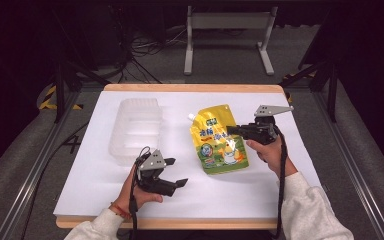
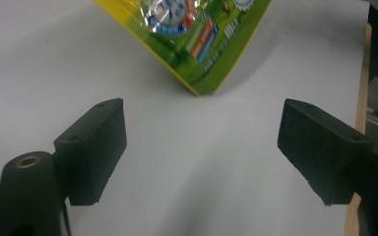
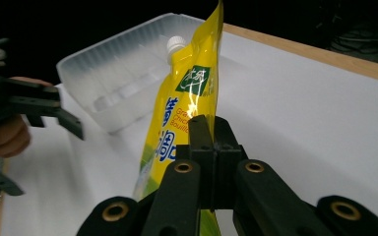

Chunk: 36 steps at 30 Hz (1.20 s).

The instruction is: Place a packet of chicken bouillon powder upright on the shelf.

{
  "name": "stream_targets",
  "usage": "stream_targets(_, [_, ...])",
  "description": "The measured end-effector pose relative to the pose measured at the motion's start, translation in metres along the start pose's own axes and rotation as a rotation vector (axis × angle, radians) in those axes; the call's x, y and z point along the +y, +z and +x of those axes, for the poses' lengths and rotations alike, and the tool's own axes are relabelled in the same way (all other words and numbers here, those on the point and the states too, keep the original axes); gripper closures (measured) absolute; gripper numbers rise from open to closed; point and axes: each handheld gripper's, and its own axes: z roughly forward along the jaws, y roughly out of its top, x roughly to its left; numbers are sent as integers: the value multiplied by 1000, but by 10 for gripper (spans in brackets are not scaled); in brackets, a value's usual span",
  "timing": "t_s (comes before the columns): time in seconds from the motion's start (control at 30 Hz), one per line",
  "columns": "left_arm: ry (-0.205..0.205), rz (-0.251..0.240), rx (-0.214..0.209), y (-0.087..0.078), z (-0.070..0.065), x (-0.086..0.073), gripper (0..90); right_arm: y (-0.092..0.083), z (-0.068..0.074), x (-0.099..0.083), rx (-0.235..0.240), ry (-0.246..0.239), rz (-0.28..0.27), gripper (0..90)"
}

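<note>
A yellow and green spouted pouch (image 1: 218, 140) lies at the middle of the white table top, its white cap (image 1: 191, 117) pointing to the far left. My right gripper (image 1: 231, 130) is shut on the pouch's right edge, and the right gripper view shows that edge pinched between the closed jaws and the pouch (image 3: 187, 103) lifted on its side. My left gripper (image 1: 179, 183) is open near the front edge, left of the pouch. Its view shows the pouch's green corner (image 2: 206, 44) beyond the wide-apart jaws, with bare table between them.
A clear plastic tray (image 1: 135, 129) stands left of the pouch, and it is also in the right gripper view as the tray (image 3: 123, 73) behind the cap. The wooden table edge (image 1: 195, 88) runs along the back. Dark floor and metal frames surround the table.
</note>
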Motion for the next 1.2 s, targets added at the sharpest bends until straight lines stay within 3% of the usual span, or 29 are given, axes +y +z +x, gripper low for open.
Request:
stream_targets(0.17, [-24, -15, 7, 23, 4, 15, 192, -5, 27, 8, 53, -67, -21, 900])
stream_targets(0.33, [-52, -19, 17, 38, 10, 20, 191, -7, 42, 10, 79, -103, -31, 900])
stream_targets(0.6, [-102, -55, 9, 43, 17, 22, 199, -13, 54, 11, 101, -129, -56, 900])
stream_targets(0.87, [-110, -84, 1, 39, 21, 21, 198, -20, 63, 15, 131, -148, -84, 900])
stream_targets(1.03, [-99, -127, -5, 34, 21, 24, 305, -20, 69, 17, 150, -161, -91, 900])
stream_targets(1.1, [-94, -155, -8, 30, 21, 25, 405, -20, 71, 17, 145, -159, -93, 900])
stream_targets(1.2, [-86, -187, 21, 23, 19, 27, 563, -18, 69, 15, 139, -147, -97, 900])
